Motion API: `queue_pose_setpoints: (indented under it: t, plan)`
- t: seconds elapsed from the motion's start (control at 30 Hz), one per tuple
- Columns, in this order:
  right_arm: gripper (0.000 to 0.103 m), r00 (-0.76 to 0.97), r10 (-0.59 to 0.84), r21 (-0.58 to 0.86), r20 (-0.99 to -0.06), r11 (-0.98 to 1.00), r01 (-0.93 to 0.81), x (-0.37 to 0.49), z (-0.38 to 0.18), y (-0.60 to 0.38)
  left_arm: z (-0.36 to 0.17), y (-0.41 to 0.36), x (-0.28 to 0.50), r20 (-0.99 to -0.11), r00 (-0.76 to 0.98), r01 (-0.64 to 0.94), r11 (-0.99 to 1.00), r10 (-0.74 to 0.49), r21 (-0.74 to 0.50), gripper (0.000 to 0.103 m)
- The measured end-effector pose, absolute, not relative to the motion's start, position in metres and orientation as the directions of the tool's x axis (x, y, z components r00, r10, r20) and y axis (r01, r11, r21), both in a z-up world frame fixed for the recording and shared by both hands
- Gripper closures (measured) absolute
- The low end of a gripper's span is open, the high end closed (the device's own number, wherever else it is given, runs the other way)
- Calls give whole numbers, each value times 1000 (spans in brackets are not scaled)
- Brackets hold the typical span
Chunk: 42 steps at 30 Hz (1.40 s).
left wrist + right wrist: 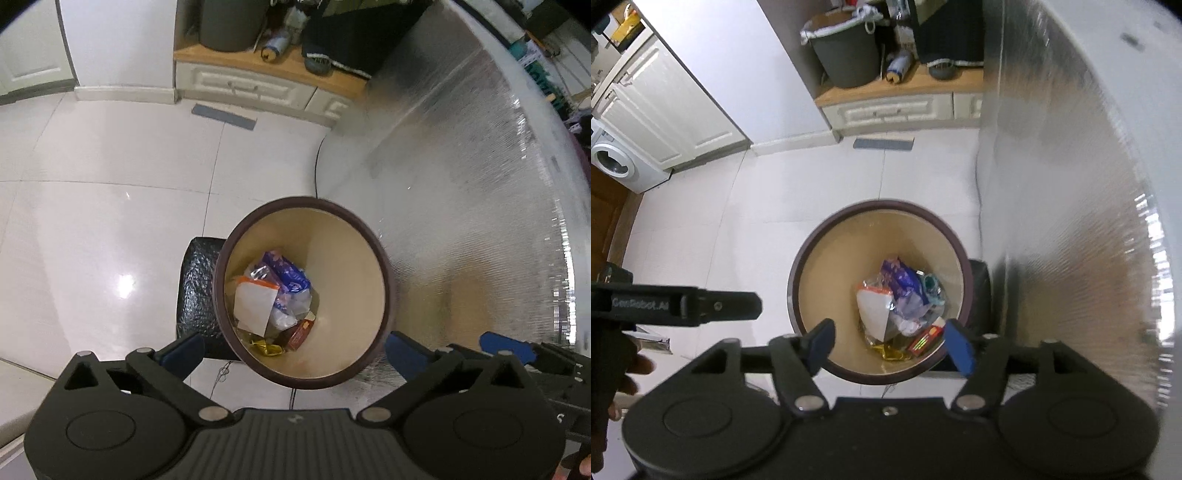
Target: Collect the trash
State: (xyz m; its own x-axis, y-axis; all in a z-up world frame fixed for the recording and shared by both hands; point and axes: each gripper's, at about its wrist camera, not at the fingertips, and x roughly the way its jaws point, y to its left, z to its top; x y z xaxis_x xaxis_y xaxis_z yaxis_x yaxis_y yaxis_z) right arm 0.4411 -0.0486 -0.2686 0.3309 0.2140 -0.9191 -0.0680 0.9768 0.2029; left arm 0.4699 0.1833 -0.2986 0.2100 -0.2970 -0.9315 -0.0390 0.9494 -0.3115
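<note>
1. Below the left gripper (293,347), in the left wrist view, the trash bin (369,236) stands on the white tiled floor (92,221) with its round mouth straight under the spread jaws. Nothing sits between the blue pads (184,349); the near part of the bin's rim lies in the gap between them. The trash (275,295) lies at the bottom of the bin: a white-and-orange packet, a purple wrapper, clear plastic, a gold wrapper and a red carton. A black bag (195,291) lies on the floor, touching the bin's left side, and a silver foil-faced panel (461,184) rises just beside the bin on the right. The other gripper's blue tip pokes in at the near right.

2. Over the same bin, in the right wrist view, the right gripper (892,345) also points steeply down, jaws apart and holding nothing. Here the bin's near rim and the red carton lie between the pads, and the trash sits just beyond the tips, low inside the bin. The left gripper's black arm reaches in from the left edge.

3. Judged from both views, both grippers hang about equally close above the bin; the black bag lies on the left gripper's side, so that one looks better placed if the bag comes next.
</note>
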Motion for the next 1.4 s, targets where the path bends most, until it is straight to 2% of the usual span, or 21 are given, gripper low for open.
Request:
queue_pose_setpoints:
  t: [0.2, 0.27, 0.43, 0.67, 0.87, 1.4]
  plan:
    - [17, 378, 179, 172, -908, 984, -52, 428, -234, -55, -258, 182, 451, -928, 261, -14, 961, -264, -277, 0]
    - [11, 395, 173, 169, -902, 985, -44, 421, -222, -58, -244, 182, 443, -925, 279, -2, 963, -257, -268, 0]
    - [6, 441, 157, 156, -884, 987, -38, 401, -190, -67, -209, 181, 423, -921, 329, 21, 976, -211, -216, 0]
    - [1, 519, 159, 162, -840, 986, -41, 371, -144, -80, -160, 178, 390, -886, 418, 23, 978, -200, -209, 0]
    - [0, 588, 160, 158, -793, 986, -55, 341, -107, -90, -124, 165, 356, -861, 486, 34, 988, -150, -152, 0]
    - [0, 696, 136, 113, -705, 990, -78, 247, -44, -133, -56, 129, 248, -775, 619, 13, 988, -129, -155, 0]
